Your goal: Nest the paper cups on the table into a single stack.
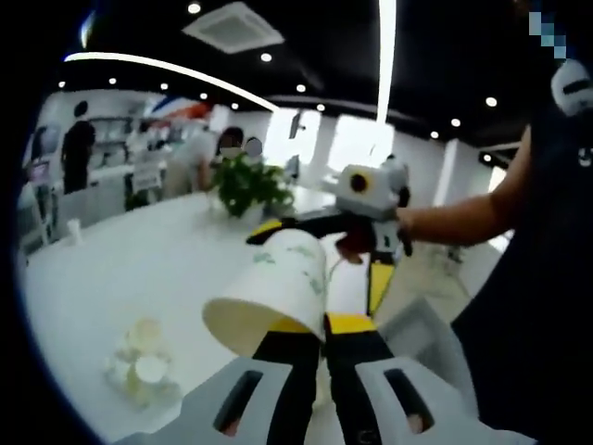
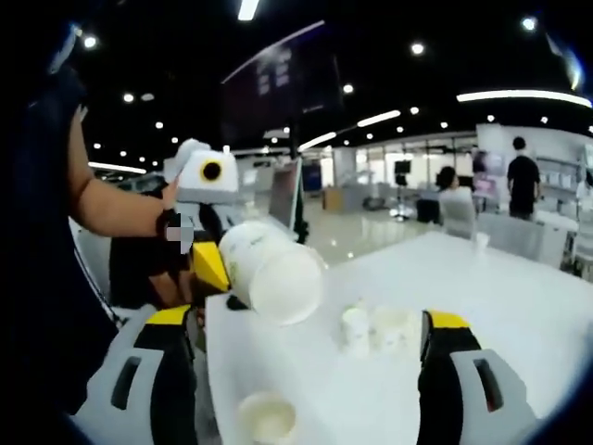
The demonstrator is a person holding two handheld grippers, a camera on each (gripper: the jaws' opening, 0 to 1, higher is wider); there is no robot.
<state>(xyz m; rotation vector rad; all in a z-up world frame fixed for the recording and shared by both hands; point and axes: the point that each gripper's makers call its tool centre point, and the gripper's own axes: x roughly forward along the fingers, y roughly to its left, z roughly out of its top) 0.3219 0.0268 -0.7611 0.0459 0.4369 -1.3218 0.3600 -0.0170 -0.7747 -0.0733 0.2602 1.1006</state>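
- Above the white desk point(image 1: 139, 269): left gripper point(image 1: 310, 338) jaws clenched on tilted paper cup point(image 1: 278, 287), lifted.
- Right gripper point(image 2: 310, 371) jaws released, wide apart.
- On desk ahead: more paper cups point(image 2: 375, 329), one near cup point(image 2: 267, 417).

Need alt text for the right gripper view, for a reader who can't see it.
The left gripper holds a white paper cup tilted on its side above the white table. More white cups stand below, one near the edge, between the wide-open right gripper's jaws.
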